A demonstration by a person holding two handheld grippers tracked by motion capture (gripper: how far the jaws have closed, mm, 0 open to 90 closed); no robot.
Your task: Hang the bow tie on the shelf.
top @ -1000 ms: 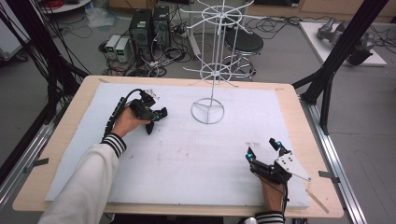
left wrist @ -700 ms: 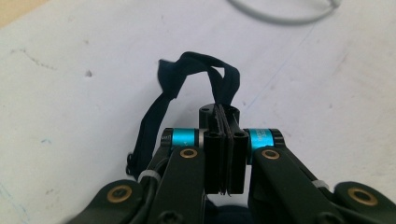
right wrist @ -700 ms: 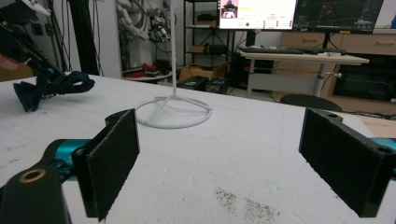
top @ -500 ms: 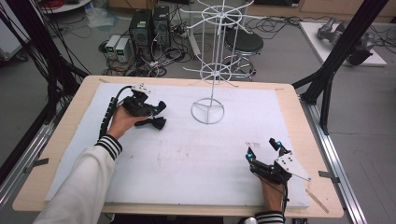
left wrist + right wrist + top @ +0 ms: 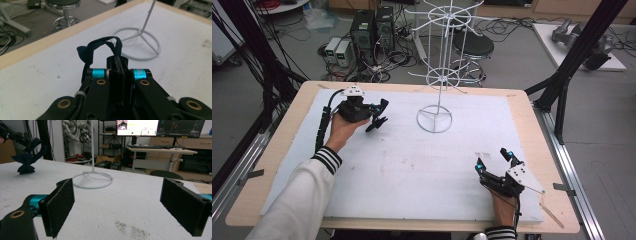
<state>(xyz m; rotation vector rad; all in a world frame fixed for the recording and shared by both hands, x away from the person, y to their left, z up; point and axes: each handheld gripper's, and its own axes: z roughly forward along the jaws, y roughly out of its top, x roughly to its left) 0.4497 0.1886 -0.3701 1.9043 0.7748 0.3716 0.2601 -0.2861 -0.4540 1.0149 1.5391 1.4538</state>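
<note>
My left gripper (image 5: 377, 113) is lifted over the back left of the white mat (image 5: 422, 165), shut on the strap of a dark blue bow tie (image 5: 376, 123) that hangs below its jaws. In the left gripper view the thin strap (image 5: 100, 45) loops up out of the pressed-together pads (image 5: 120, 65). A white wire stand (image 5: 435, 119) rises just right of it, its ring base (image 5: 140, 47) resting on the mat. My right gripper (image 5: 493, 159) rests low at the front right, open and holding nothing (image 5: 117, 207). Far off in the right gripper view hang the bow tie (image 5: 26, 168) and the stand (image 5: 92, 180).
The mat covers a wooden table (image 5: 532, 125) with black frame posts (image 5: 572, 60) at both sides. Behind the table the floor holds computer boxes (image 5: 372, 30), cables and a stool (image 5: 472, 47). The stand's wire arms (image 5: 447, 17) reach out above the mat's back middle.
The left hand has risen and shifted right toward the stand, turning the gripper so the bow tie now hangs off the mat. The right gripper has kept still.
</note>
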